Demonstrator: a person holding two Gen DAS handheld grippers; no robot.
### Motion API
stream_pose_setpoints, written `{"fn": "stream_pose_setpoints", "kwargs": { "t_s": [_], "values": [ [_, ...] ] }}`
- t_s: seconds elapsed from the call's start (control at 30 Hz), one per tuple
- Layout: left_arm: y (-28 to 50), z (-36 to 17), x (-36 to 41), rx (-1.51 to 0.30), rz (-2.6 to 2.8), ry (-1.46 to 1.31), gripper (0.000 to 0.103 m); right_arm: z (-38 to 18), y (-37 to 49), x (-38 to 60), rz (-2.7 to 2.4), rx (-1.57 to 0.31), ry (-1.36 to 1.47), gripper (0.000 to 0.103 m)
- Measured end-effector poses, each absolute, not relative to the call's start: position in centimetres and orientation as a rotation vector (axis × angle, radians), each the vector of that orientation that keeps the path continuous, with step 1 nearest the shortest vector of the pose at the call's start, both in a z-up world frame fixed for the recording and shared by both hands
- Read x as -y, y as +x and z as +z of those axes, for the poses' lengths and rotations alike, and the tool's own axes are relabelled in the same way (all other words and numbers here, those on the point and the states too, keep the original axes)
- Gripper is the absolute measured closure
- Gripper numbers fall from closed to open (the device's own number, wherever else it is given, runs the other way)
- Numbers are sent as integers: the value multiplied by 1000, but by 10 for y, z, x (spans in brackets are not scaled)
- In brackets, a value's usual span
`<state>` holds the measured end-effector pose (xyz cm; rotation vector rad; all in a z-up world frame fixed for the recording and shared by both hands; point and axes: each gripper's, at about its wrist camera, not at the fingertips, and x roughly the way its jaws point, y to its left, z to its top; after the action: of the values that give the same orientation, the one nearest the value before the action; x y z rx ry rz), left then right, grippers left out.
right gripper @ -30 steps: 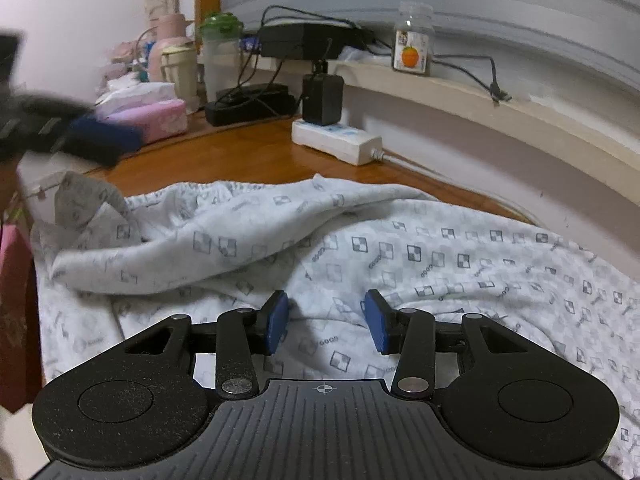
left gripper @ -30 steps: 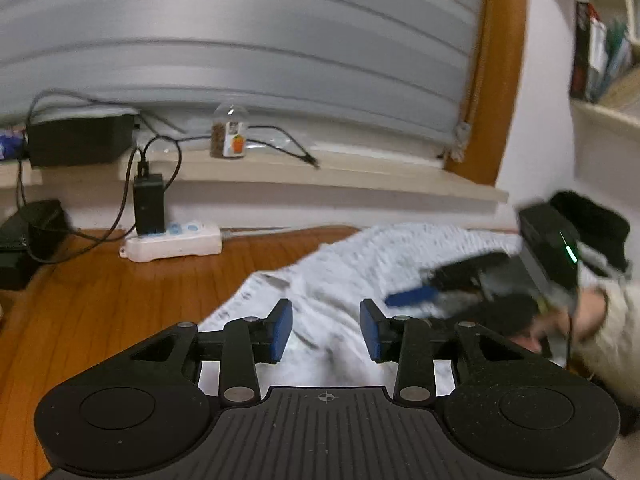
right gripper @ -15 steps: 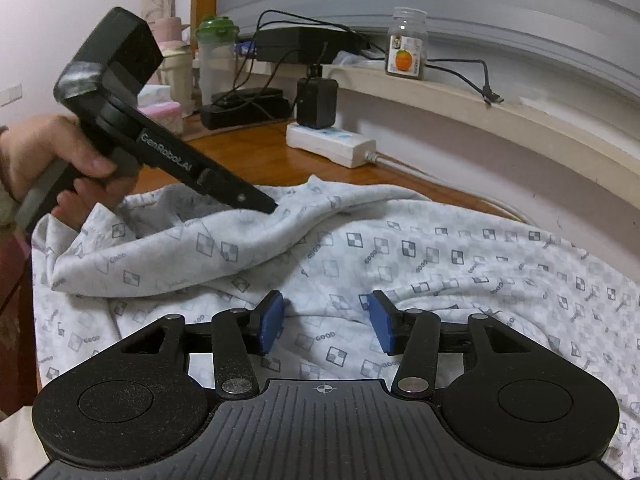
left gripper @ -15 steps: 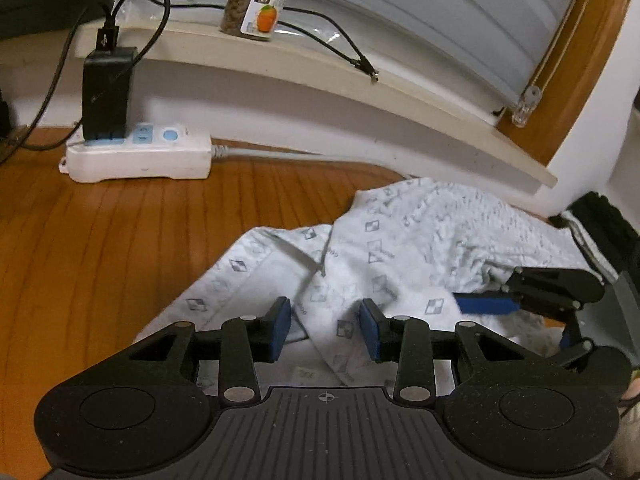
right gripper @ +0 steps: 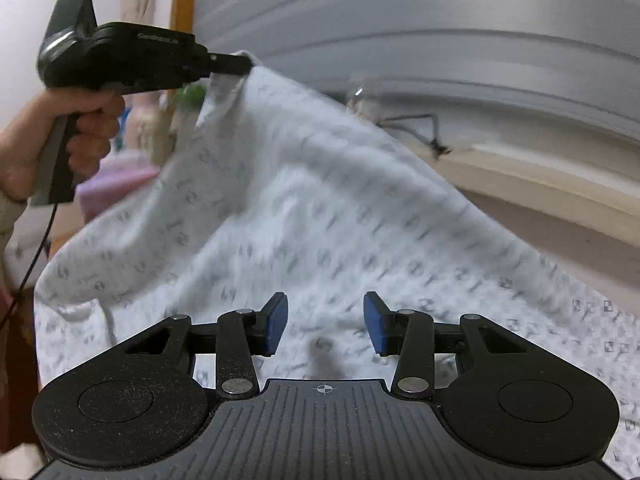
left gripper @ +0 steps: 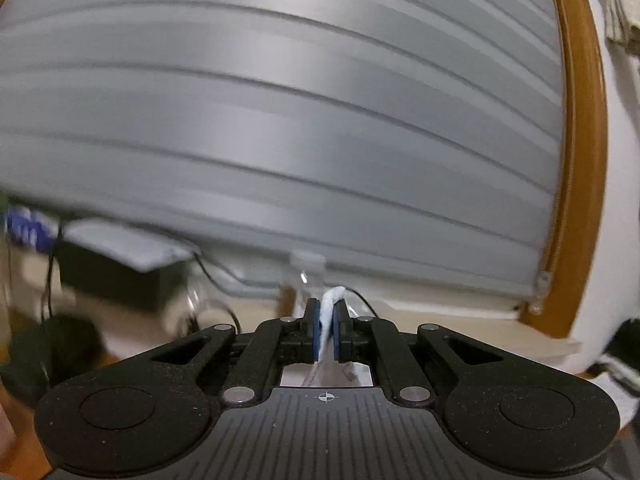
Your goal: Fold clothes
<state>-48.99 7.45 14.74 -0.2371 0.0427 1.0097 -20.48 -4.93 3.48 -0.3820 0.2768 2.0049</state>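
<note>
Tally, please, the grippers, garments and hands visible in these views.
Grippers: 2 (left gripper, jaws closing with the patterned garment between; right gripper, jaws closing, nothing pinched)
Patterned garments: 1
Hands: 1 (left hand)
Total: 4

Soft, dim indoor light with no glare. Both fisheye views bend at the edges. Motion blur smears the patterned shirt (right gripper: 320,220) and the left view's windowsill clutter (left gripper: 120,280).

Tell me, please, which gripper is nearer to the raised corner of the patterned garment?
Left. The left gripper is pinching that corner of the garment and holding it up; the right gripper hovers with jaws closing, unclamped, above the cloth lower down, apart from the corner.
</note>
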Motion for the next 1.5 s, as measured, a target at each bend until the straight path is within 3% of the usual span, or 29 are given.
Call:
{"fn": "stream_pose_setpoints", "kwargs": {
  "t_s": [0.23, 0.5, 0.57, 0.7, 0.8, 0.9, 0.93, 1.0, 1.03, 1.1, 1.33, 1.5],
  "values": [
    [-464, 105, -117, -220, 1072, -228, 94, 33, -202, 42, 2002, -336, -392, 58],
    [-479, 110, -133, -90, 1249, -182, 96, 32, -200, 42, 2001, -333, -389, 58],
    [-469, 103, -144, -199, 1242, -189, 89, 31, -199, 41, 1998, -348, -388, 58],
    [-464, 79, -150, -324, 1221, -225, 85, 30, -200, 42, 1992, -357, -397, 57],
    [-475, 74, -143, -313, 1207, -275, 55, 29, -200, 38, 1996, -374, -411, 50],
    [-475, 80, -126, -327, 1175, -238, 50, 32, -192, 40, 2001, -388, -413, 51],
    [-474, 82, -119, -331, 1159, -220, 42, 35, -188, 42, 2000, -387, -411, 52],
    [-465, 85, -105, -347, 1106, -193, 28, 40, -176, 48, 1988, -379, -417, 65],
    [-458, 87, -98, -358, 1070, -185, 28, 44, -167, 53, 1973, -368, -428, 73],
    [-441, 87, -84, -384, 988, -169, 28, 47, -148, 60, 1944, -373, -465, 74],
    [-364, 67, -45, -471, 797, -119, 28, 39, -107, 73, 1870, -416, -553, 75],
    [-344, 45, -47, -505, 775, -110, 28, 29, -124, 73, 1913, -456, -607, 73]
  ]
}}
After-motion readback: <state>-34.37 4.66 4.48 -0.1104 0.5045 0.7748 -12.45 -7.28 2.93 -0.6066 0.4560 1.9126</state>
